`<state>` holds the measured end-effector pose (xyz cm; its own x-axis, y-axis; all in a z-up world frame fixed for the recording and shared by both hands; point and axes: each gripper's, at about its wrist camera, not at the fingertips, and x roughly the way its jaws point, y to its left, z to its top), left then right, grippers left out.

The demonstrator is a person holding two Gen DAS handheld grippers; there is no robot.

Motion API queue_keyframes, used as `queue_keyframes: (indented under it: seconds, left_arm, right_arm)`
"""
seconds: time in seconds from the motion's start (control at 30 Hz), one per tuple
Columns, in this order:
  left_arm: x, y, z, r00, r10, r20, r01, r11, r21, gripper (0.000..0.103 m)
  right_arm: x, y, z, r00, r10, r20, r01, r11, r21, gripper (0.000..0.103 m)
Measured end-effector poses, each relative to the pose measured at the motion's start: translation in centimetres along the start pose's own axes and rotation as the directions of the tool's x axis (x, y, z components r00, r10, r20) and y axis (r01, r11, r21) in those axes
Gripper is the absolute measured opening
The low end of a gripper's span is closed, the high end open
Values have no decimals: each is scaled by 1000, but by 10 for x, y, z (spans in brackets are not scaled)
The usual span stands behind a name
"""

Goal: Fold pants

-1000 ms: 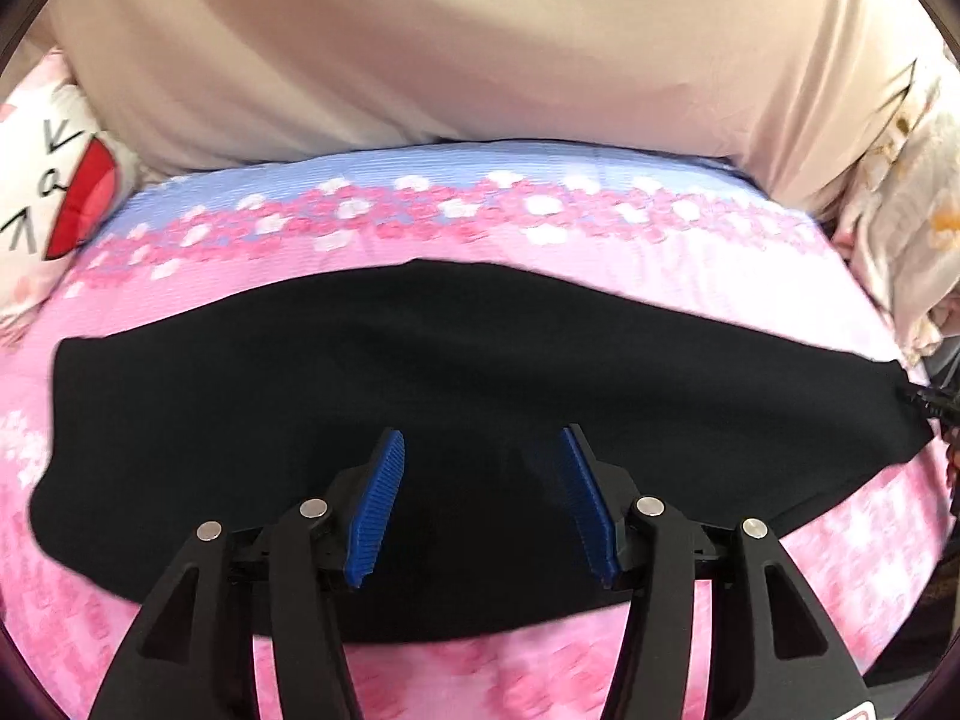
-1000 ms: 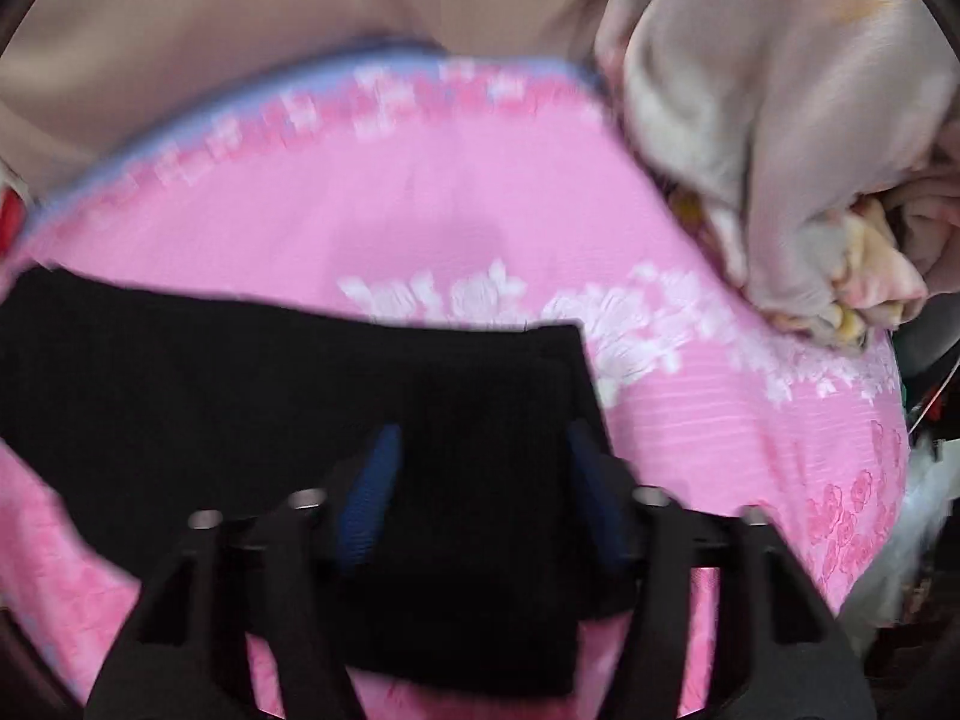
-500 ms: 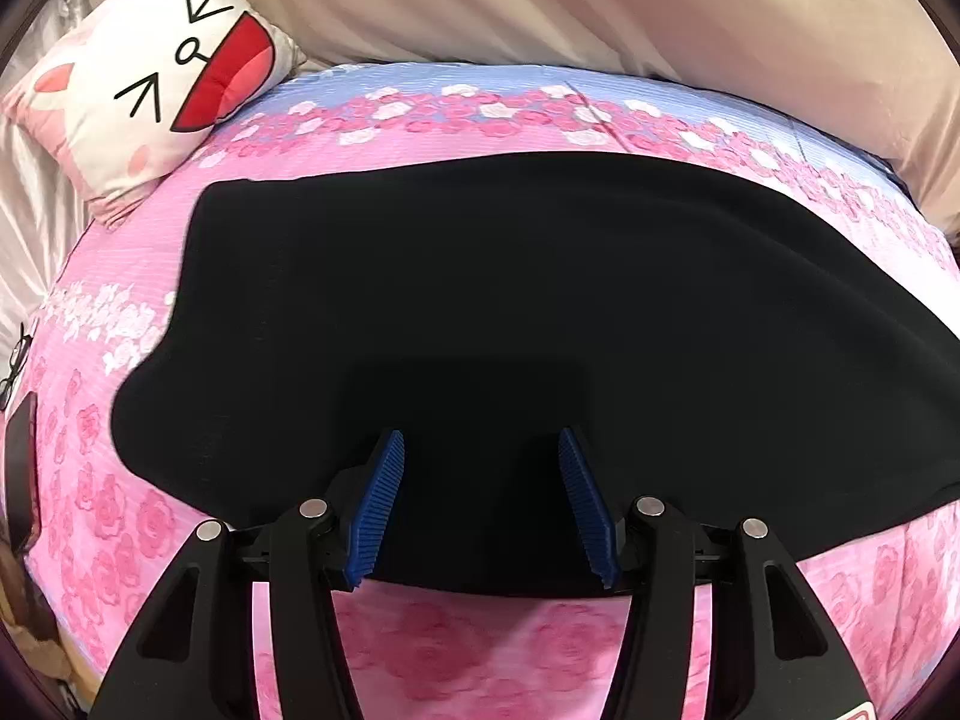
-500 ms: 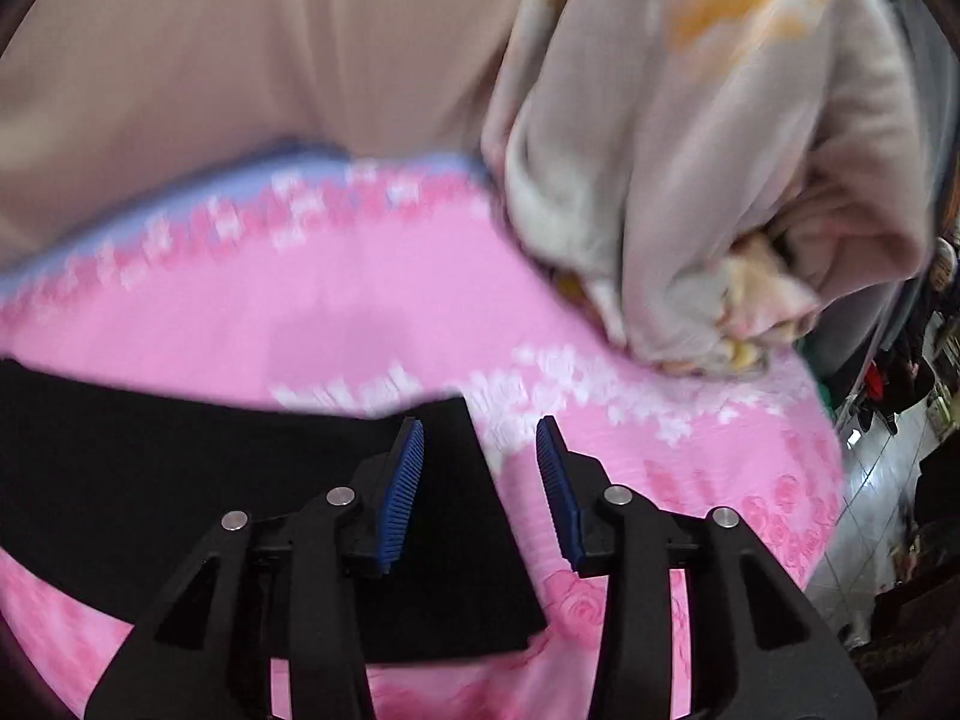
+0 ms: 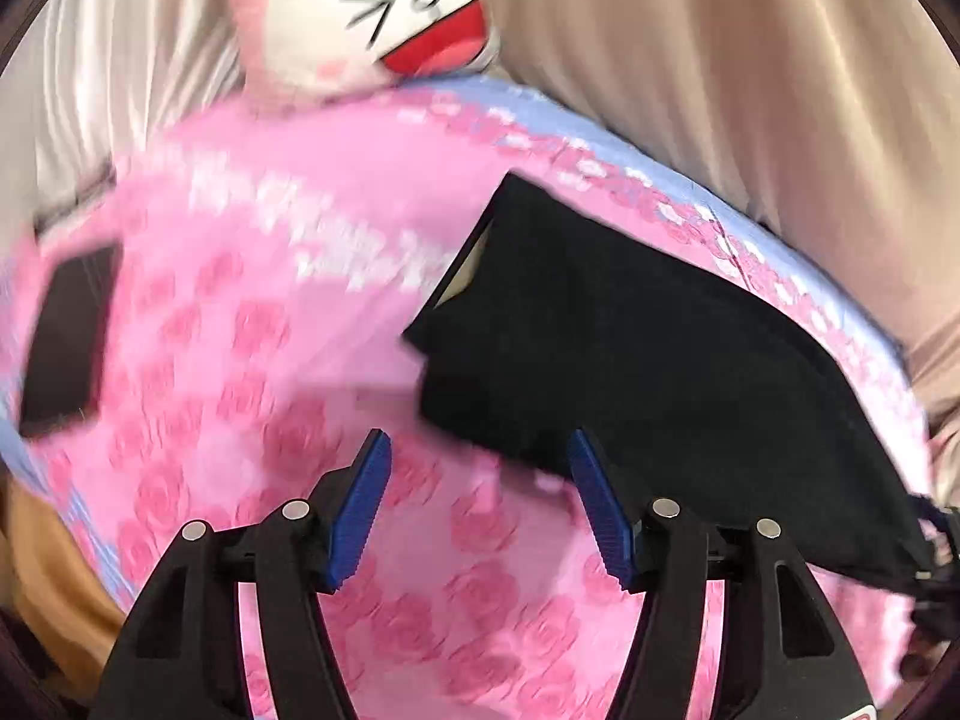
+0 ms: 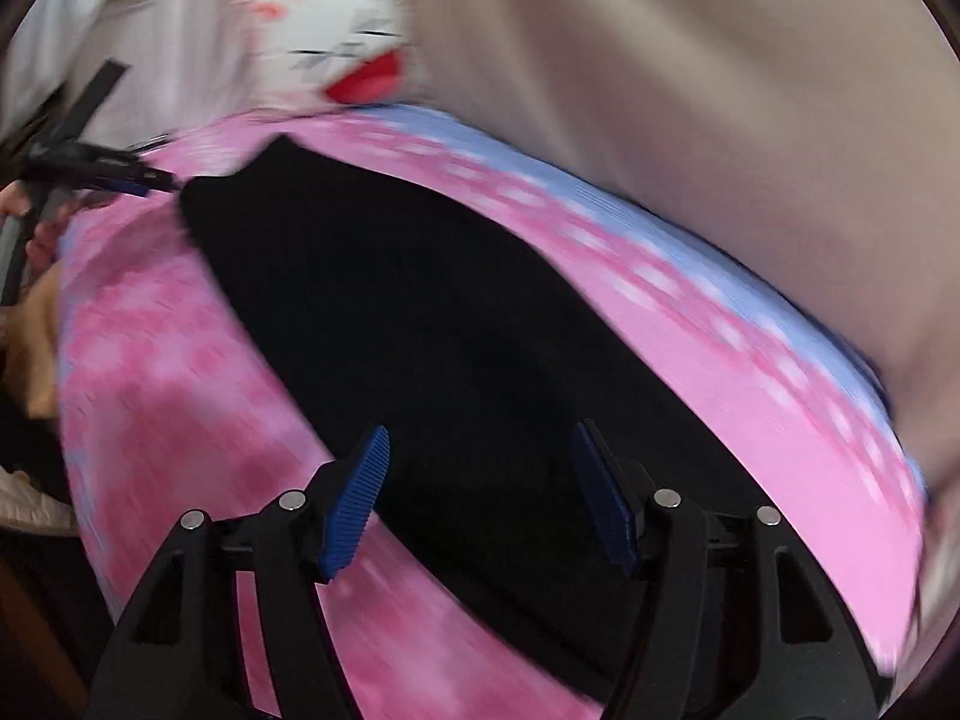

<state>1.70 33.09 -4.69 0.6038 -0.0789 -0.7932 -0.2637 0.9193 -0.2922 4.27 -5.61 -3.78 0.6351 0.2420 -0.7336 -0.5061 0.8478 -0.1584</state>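
Black pants lie flat on a pink flowered bedsheet. In the left wrist view their waist end, with a pale inner label, points left and the legs run off to the right. My left gripper is open and empty, just short of the waist's near corner. In the right wrist view the pants stretch diagonally away. My right gripper is open and empty above their near end. The left gripper shows at the far end of the pants. Both views are motion-blurred.
A white cartoon-face pillow sits at the head of the bed, also in the right wrist view. A beige wall covering runs behind the bed. A dark phone-like slab lies on the sheet at left.
Both grippers swung leftward along the pants. The left one went from above the middle to the waist end. The right one opened wider and now faces along the pants' length.
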Motion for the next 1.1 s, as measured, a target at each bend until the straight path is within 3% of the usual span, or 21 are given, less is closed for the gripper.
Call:
queue_keyframes:
  seconds: [0.1, 0.2, 0.23, 0.27, 0.3, 0.47, 0.53, 0.6, 0.63, 0.7, 0.83, 0.87, 0.93, 1.0, 1.03, 1.07, 1.1]
  left_arm:
    - [14, 10, -3, 996, -80, -46, 78, 995, -57, 60]
    - [28, 8, 4, 988, -149, -42, 145, 985, -93, 58]
    - [32, 4, 9, 986, -162, -36, 158, 984, -88, 52]
    - [35, -1, 14, 987, -157, -25, 155, 985, -76, 38]
    - [38, -6, 20, 991, -136, -17, 135, 990, -51, 6]
    - [18, -28, 55, 985, -146, 92, 138, 987, 86, 7]
    - [16, -24, 61, 986, -107, 129, 91, 988, 125, 9]
    - [53, -12, 57, 1000, -11, 19, 8, 992, 123, 9]
    - [66, -4, 49, 1000, -8, -30, 11, 994, 104, 10]
    - [52, -2, 34, 999, -28, 31, 23, 990, 141, 11]
    - [28, -3, 22, 998, 37, 54, -46, 985, 166, 11]
    - [22, -2, 20, 996, 56, 65, -66, 985, 161, 11]
    - [7, -1, 23, 993, 65, 97, -79, 986, 149, 11]
    - [-12, -4, 31, 990, 41, 138, -61, 987, 148, 11]
    - [-17, -8, 35, 989, 21, 149, -45, 986, 160, 13]
    - [-17, -12, 39, 988, 0, 152, -27, 985, 173, 16]
    - [-15, -23, 44, 988, -34, 151, 4, 982, 190, 31]
  right_arm:
    - [28, 22, 26, 998, 70, 3, -70, 998, -1, 62]
    - [39, 38, 42, 995, 96, -2, -96, 995, 17, 62]
    - [40, 40, 45, 996, 93, -5, -93, 995, 25, 62]
    - [41, 43, 45, 996, 92, -8, -92, 995, 30, 62]
    - [42, 43, 46, 997, 81, -11, -81, 996, 37, 62]
    - [35, 8, 47, 1000, 8, -17, -6, 990, 139, 62]
    - [39, -19, 46, 999, -21, -32, 27, 980, 196, 62]
    - [56, -56, 47, 996, -48, -82, 69, 958, 278, 62]
    - [59, -70, 48, 995, -44, -88, 69, 948, 312, 62]
    - [67, -103, 61, 997, -14, -72, 41, 921, 388, 62]
    - [102, -127, 97, 997, -12, -82, 41, 934, 355, 62]
    - [113, -133, 103, 996, 7, -92, 27, 931, 363, 60]
    - [143, -141, 112, 987, 97, -125, -40, 917, 396, 49]
    - [164, -142, 113, 977, 150, -152, -75, 906, 416, 38]
    - [176, -138, 114, 968, 179, -176, -92, 904, 418, 38]
    - [190, -131, 113, 950, 229, -212, -127, 904, 408, 38]
    - [196, -125, 113, 942, 243, -231, -138, 909, 393, 38]
